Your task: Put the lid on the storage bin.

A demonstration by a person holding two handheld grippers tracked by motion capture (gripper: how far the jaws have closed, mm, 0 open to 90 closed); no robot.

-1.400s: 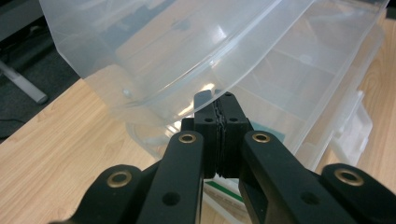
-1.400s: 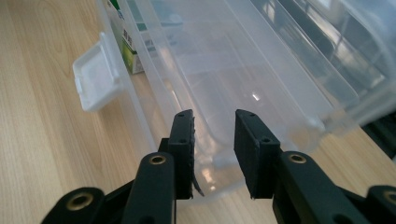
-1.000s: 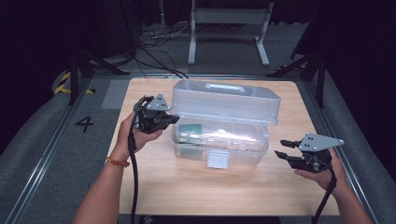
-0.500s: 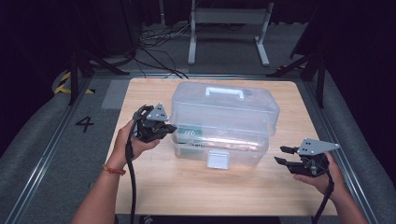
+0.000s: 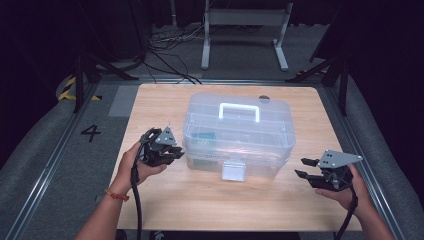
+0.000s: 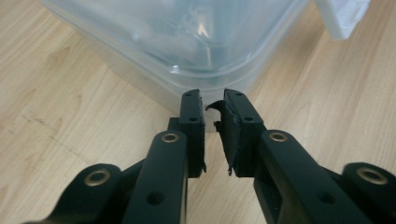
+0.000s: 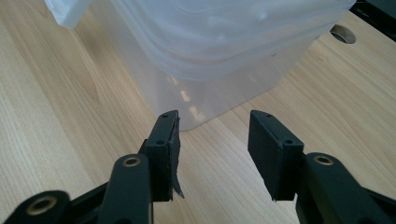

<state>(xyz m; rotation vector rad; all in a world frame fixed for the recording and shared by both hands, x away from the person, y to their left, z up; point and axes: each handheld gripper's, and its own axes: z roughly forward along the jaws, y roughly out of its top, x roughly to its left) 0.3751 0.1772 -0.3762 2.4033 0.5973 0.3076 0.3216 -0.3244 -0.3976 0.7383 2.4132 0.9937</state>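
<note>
clear plastic box (image 5: pixel 239 135) lid down on table (image 5: pixel 200 200); left tool (image 5: pixel 167 150) just parting, empty; right tool (image 5: pixel 306 168) released

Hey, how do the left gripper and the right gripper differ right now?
The left gripper has its jaws almost together, a thin gap between them, which have just been opening; the right gripper stands clearly wider. The left one sits right beside the clear plastic box, tips at its corner; the right one is set apart from it. Both point toward the box and hold nothing.
</note>
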